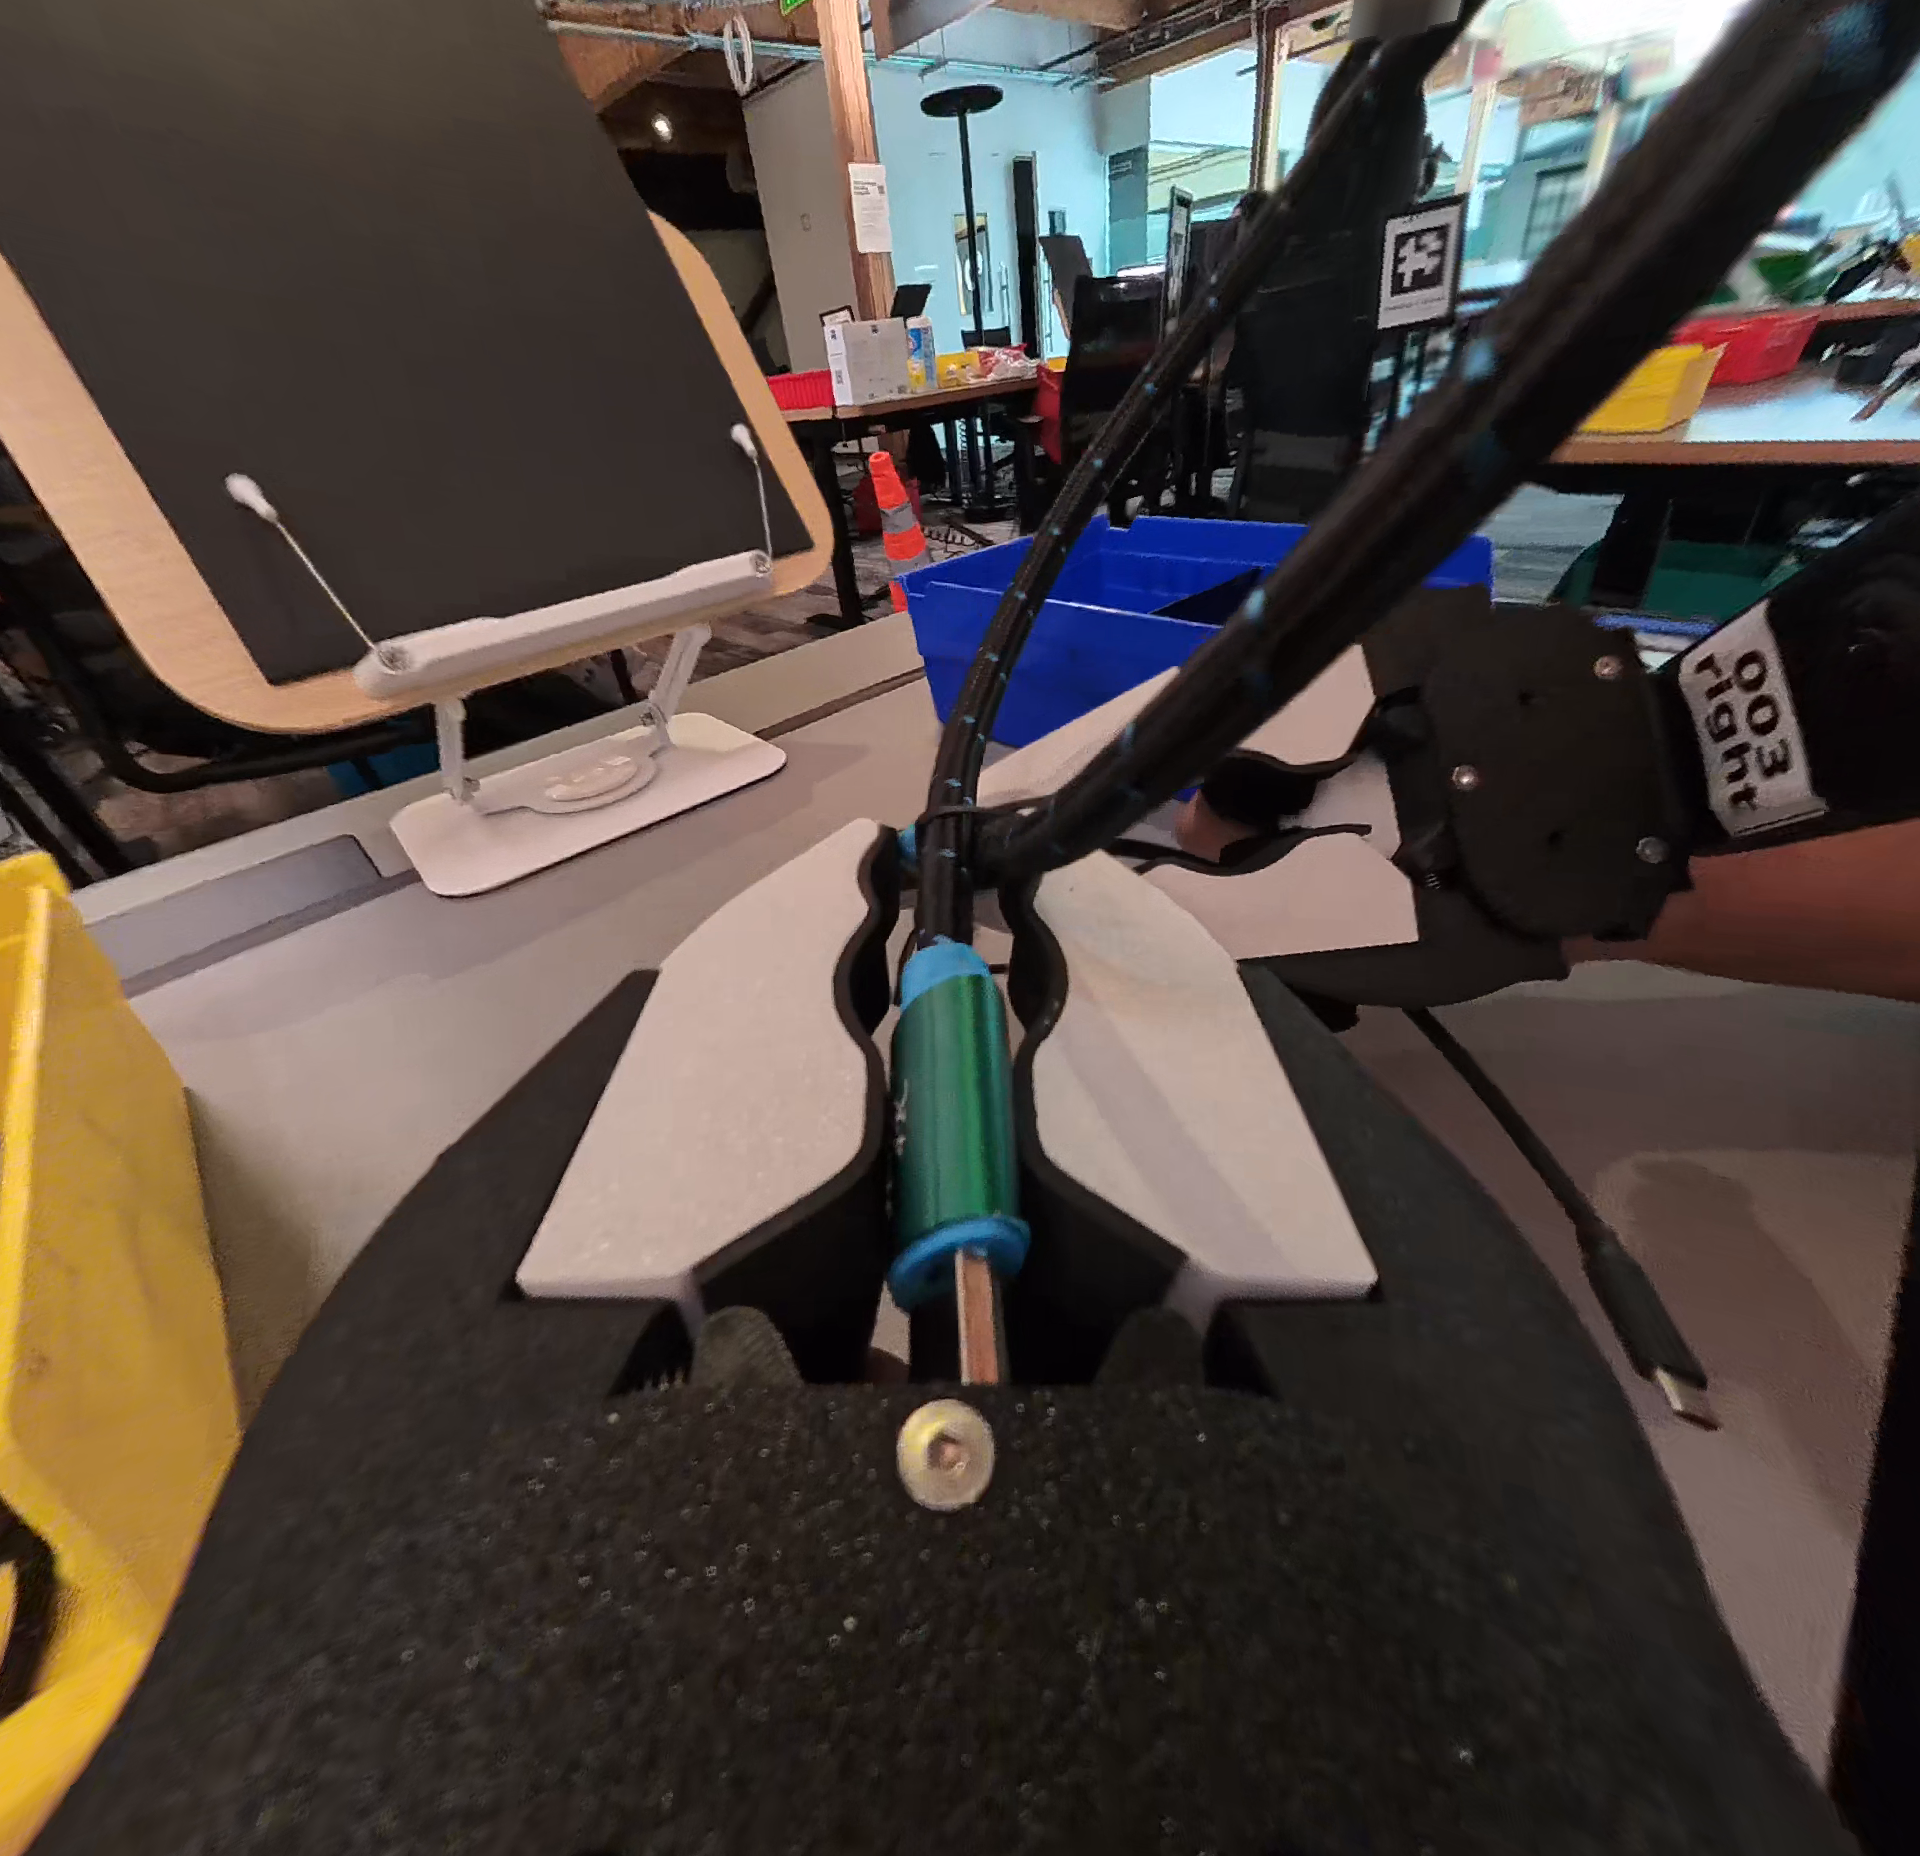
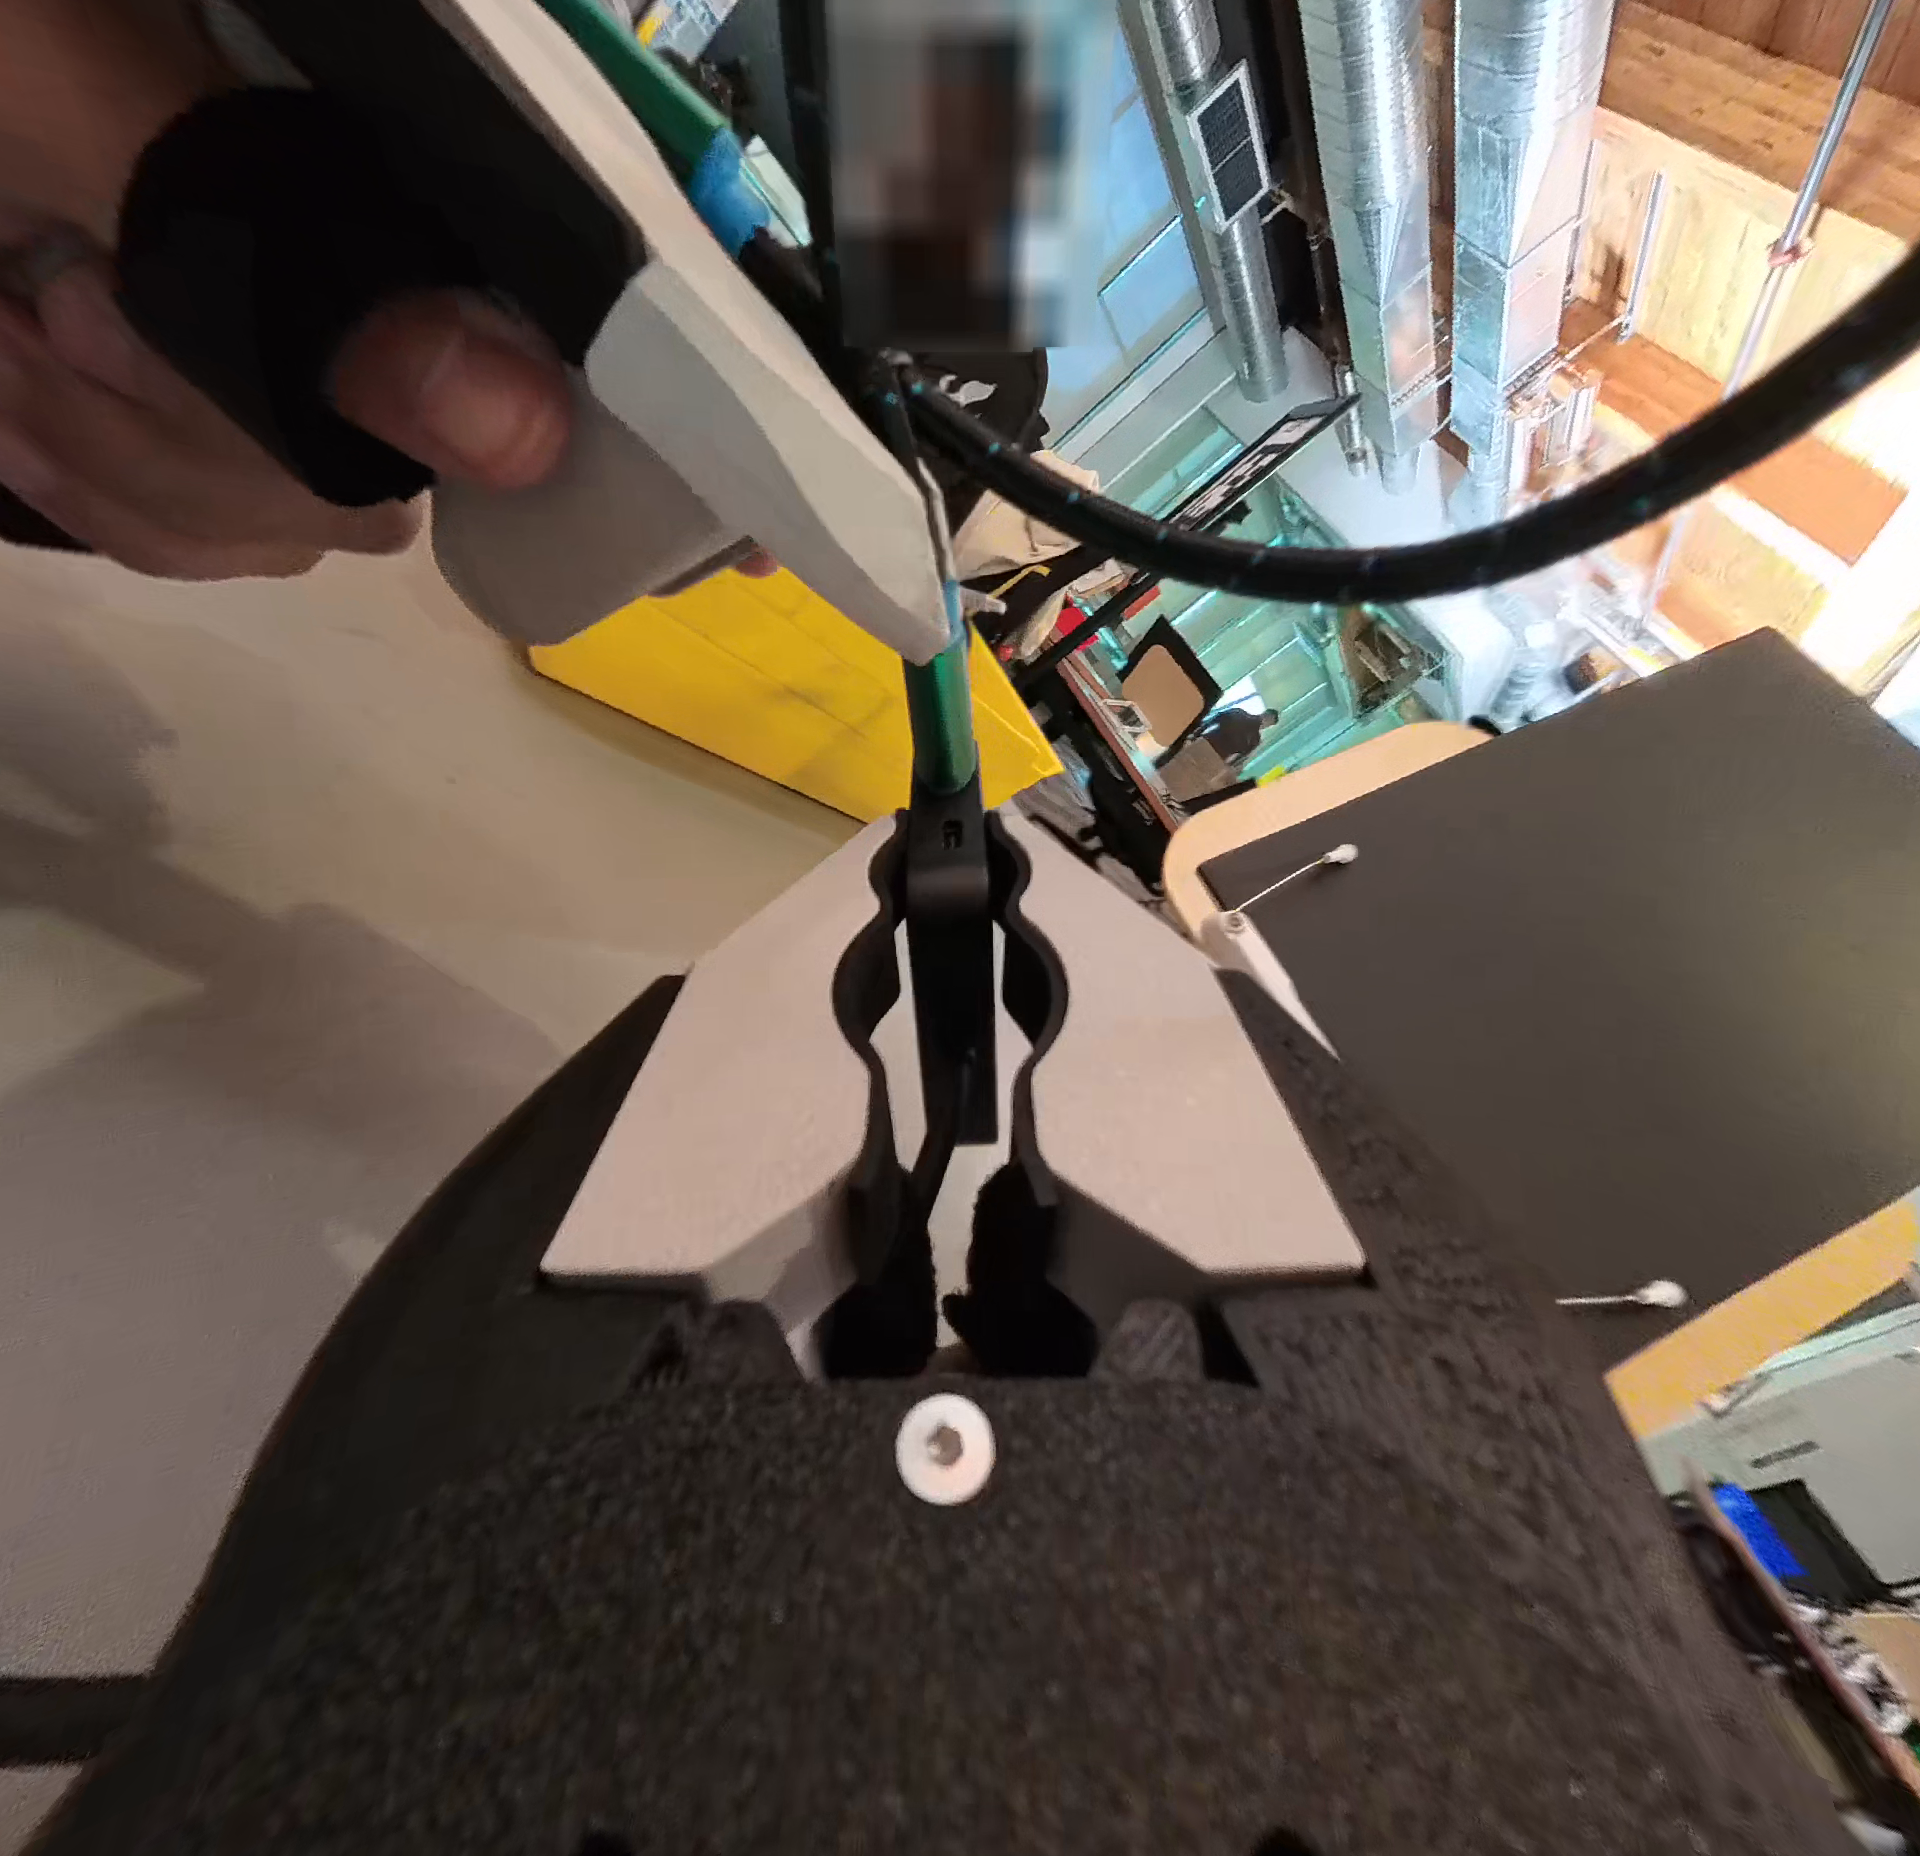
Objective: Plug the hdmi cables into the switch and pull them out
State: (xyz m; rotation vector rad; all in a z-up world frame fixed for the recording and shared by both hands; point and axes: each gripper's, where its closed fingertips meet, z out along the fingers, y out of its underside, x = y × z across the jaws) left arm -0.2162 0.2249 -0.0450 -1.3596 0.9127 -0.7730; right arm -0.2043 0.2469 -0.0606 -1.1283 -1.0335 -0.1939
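My left gripper point(image 1: 940, 850) is shut on a green HDMI connector point(image 1: 951, 1110) with blue end collars. Its metal plug points back at the camera, and its black braided cable point(image 1: 997, 643) runs forward and arcs up to the right. My right gripper point(image 2: 940, 830) is shut on a flat black piece point(image 2: 951, 975) seen edge-on, seemingly the switch. A green connector point(image 2: 940, 726) meets its far end right at the left gripper's tip point(image 2: 930, 632). I cannot tell if it is seated. The right gripper point(image 1: 1049, 830) reaches in from the right, tips near the left's.
A thin black cable with a loose plug point(image 1: 1652, 1359) lies on the grey table point(image 1: 416, 975). A stand holding a black board point(image 1: 364, 300) is at the back left, a blue bin point(image 1: 1091, 611) behind and a yellow bin point(image 1: 83, 1183) at the left. My two grippers' fingertips are within a few centimetres of each other.
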